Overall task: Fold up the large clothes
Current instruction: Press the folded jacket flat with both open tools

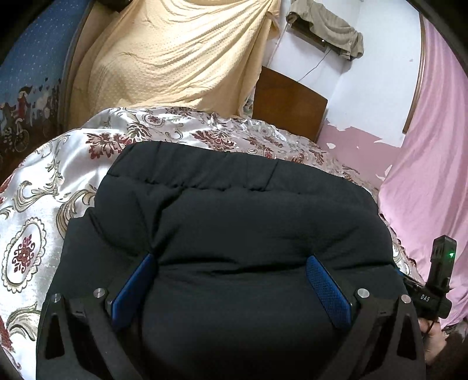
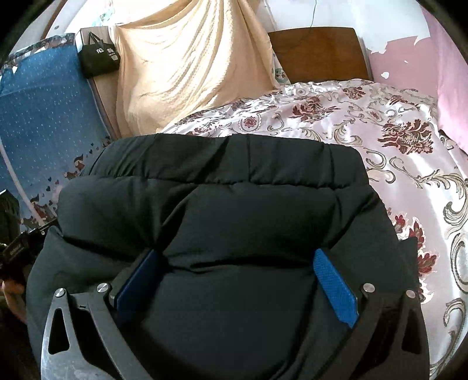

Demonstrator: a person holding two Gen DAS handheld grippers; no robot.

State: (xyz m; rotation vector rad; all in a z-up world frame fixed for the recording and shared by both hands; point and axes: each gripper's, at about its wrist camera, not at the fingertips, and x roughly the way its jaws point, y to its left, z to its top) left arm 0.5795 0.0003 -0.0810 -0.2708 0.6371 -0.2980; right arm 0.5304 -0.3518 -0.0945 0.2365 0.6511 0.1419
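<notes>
Two grippers, both pressed into the same black puffer jacket (image 1: 234, 222). Left gripper (image 1: 231, 260): blue pads (image 1: 327, 295) spread wide, a thick bulge of padded fabric swelling up between them and touching both pads; whether it is clamped or just resting with jaws apart, cannot tell. Right gripper (image 2: 237, 254): same picture, blue pads (image 2: 335, 289) wide apart with jacket fabric bunched between them; grip state also unclear. In the left wrist view the other gripper's handle shows at the right edge with a green light on, held by a hand (image 1: 435, 339). In the right wrist view a hand (image 2: 13, 295) shows at the left edge.

Jacket lies on the bed, folded into a compact quilted block, its stitched band running across the far edge. Under and around it a shiny floral bedspread (image 2: 380, 140), white with dark red motifs. Past that, a brown wooden headboard (image 2: 318, 55) and a beige draped cloth (image 2: 181, 76). Blue dotted fabric (image 2: 44, 117) on the left, small dark bag (image 2: 99, 58) beside it. Pink fabric (image 1: 433, 163) on the right side. Pink wall paint peeling off the white wall (image 1: 359, 73); crumpled grey-beige cloth (image 1: 330, 26) hanging high on it.
</notes>
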